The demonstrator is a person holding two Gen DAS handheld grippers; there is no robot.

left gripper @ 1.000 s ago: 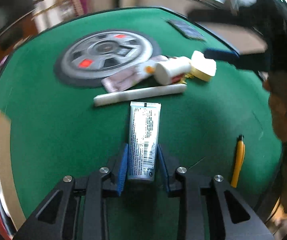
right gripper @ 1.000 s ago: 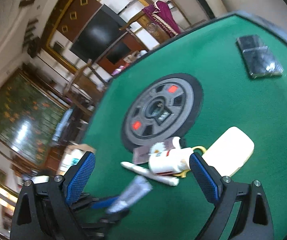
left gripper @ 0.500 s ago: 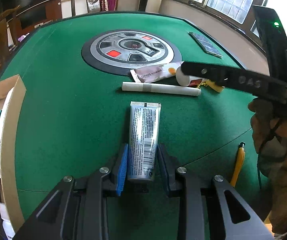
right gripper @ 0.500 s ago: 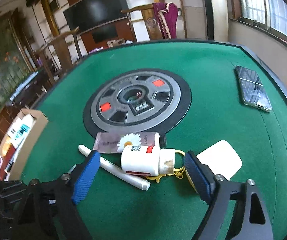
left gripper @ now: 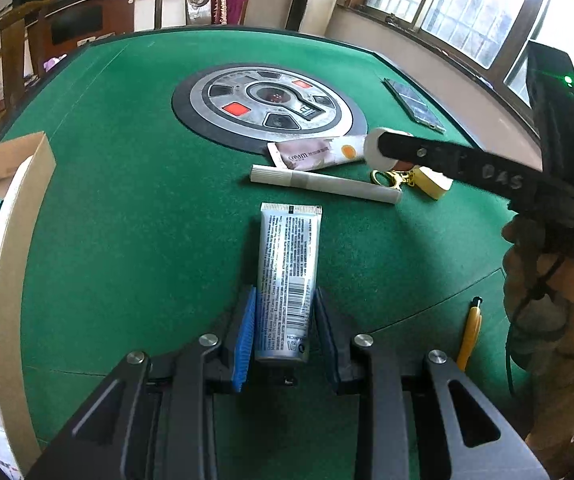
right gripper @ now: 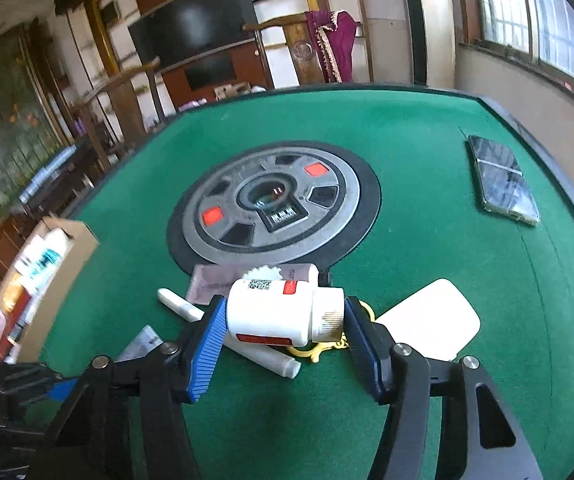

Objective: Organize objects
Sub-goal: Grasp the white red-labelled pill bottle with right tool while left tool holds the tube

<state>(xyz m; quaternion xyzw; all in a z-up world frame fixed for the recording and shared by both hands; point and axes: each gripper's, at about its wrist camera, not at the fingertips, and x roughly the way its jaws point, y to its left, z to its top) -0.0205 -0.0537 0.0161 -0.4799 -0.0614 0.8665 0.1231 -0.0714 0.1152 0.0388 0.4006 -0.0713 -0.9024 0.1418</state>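
Your left gripper (left gripper: 285, 332) clamped the grey tube (left gripper: 289, 276), not yet boxed; your right gripper (right gripper: 283, 340) bracketed the white bottle (right gripper: 283, 312), its grip uncertain. The cardboard box (left gripper: 27, 208) held several items; cream sachet (left gripper: 315, 154), white marker (left gripper: 323, 184) and keyring (left gripper: 391, 178) remained on the felt.

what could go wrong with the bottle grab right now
1. The right gripper has its jaws around the white bottle, which lies across a marker and against a gold keyring; lifting may drag or scatter them.
2. The grip is end to end, one jaw on the cap, so the bottle might slip or pivot.
3. The left gripper holds a tube close by; the arms could collide.
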